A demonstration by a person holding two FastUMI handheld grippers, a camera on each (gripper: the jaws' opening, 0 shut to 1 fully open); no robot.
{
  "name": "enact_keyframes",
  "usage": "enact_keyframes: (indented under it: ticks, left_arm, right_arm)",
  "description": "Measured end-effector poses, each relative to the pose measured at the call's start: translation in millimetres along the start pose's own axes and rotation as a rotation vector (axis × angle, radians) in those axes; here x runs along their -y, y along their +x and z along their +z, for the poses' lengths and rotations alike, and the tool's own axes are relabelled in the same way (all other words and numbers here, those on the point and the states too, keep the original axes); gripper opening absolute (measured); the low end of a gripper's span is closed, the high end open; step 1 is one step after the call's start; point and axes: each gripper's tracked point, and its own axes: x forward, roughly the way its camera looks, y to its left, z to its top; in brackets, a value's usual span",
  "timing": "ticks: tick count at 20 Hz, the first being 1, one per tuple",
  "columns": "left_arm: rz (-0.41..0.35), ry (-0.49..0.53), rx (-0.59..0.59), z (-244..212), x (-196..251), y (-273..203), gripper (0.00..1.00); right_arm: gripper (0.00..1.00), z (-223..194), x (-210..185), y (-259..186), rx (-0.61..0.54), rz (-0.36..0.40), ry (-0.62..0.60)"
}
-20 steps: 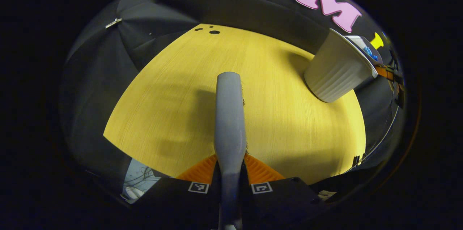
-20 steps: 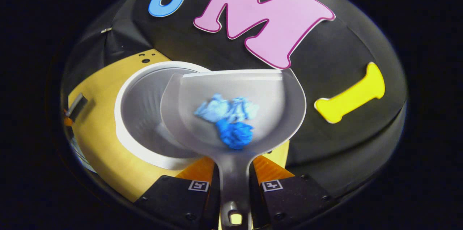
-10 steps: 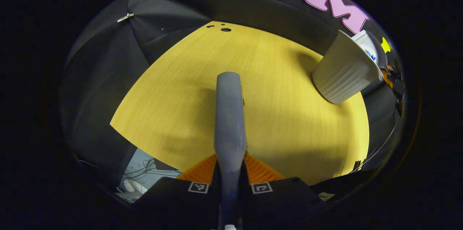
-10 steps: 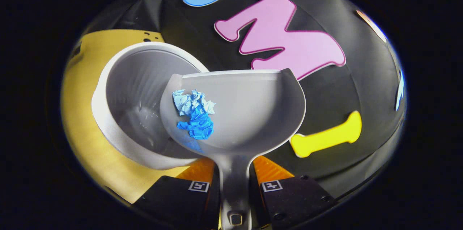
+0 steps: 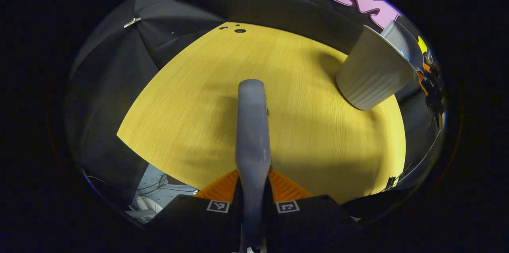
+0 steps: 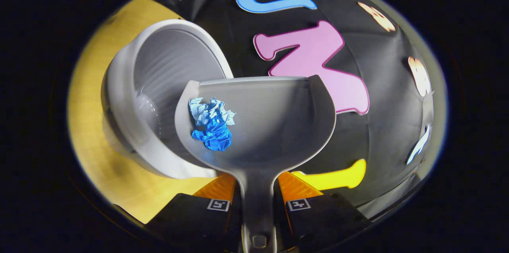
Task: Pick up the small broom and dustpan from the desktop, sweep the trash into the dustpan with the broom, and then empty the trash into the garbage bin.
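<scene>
Where the pictures allow a count: one broom (image 5: pixel 252 125), one dustpan (image 6: pixel 258 121), one garbage bin (image 6: pixel 159 98), two crumpled paper scraps, one worktop (image 5: pixel 191 98).

Broom: grey handle, seen end-on from the left gripper view, a few dark bristles showing along its right edge. The left gripper (image 5: pixel 253 189) has its fingers clenched on the handle, one either side.

Dustpan: grey, scoop-shaped, raised side walls and a straight front lip. The right gripper (image 6: pixel 257 189) grasps its handle between both fingers. It is held above the bin's rim, overlapping the bin's mouth on the right.

Trash: a pale blue scrap (image 6: pixel 208 109) and a deep blue scrap (image 6: pixel 212 135), touching, lying against the dustpan's left wall.

Garbage bin: white, ribbed, round, standing near the worktop's far right edge in the left gripper view (image 5: pixel 372 74); inside looks bare as far as visible.

Worktop: yellow wood grain, broad open surface around the broom; edges meet black cloth.
</scene>
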Motion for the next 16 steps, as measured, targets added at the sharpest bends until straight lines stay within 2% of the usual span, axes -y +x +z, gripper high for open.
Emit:
enact_keyframes:
  ticks: [1,2,4,5,7,9,12,13,16]
  left_arm:
    - [-0.003,0.007,-0.001,0.4,3.7,1.3,0.25]
    - [-0.008,0.011,-0.002,0.0,8.0,2.3,0.28]
    - [-0.02,0.022,-0.004,0.9,16.6,2.0,0.28]
    - [-0.022,0.031,-0.002,2.4,18.6,1.3,0.31]
    - [-0.024,0.045,-0.002,2.6,23.3,2.0,0.28]
    - [-0.028,0.05,-0.003,3.4,29.1,3.3,0.31]
    - [-0.042,0.054,-0.012,0.0,32.7,5.7,0.24]
    - [-0.044,0.057,-0.013,0.0,31.9,6.5,0.28]
    - [-0.054,0.062,-0.015,-2.6,27.5,9.2,0.28]
  right_arm:
    - [0.37,2.1,2.1,-1.0,0.021,-0.027,-0.046]
    - [0.37,2.2,1.7,-1.1,0.032,-0.044,-0.068]
    - [0.37,-0.2,5.0,-9.0,0.037,-0.051,-0.063]
    - [0.38,0.6,3.3,-8.1,0.031,-0.052,-0.062]
    - [0.38,1.5,4.5,-8.6,0.027,-0.06,-0.068]
    - [0.38,1.2,5.1,-8.9,0.025,-0.061,-0.075]
    - [0.38,0.9,4.1,-7.4,0.019,-0.057,-0.081]
    - [0.37,0.6,3.7,-7.6,0.013,-0.053,-0.08]
    - [0.37,-1.0,2.5,-8.1,-0.014,-0.03,-0.066]
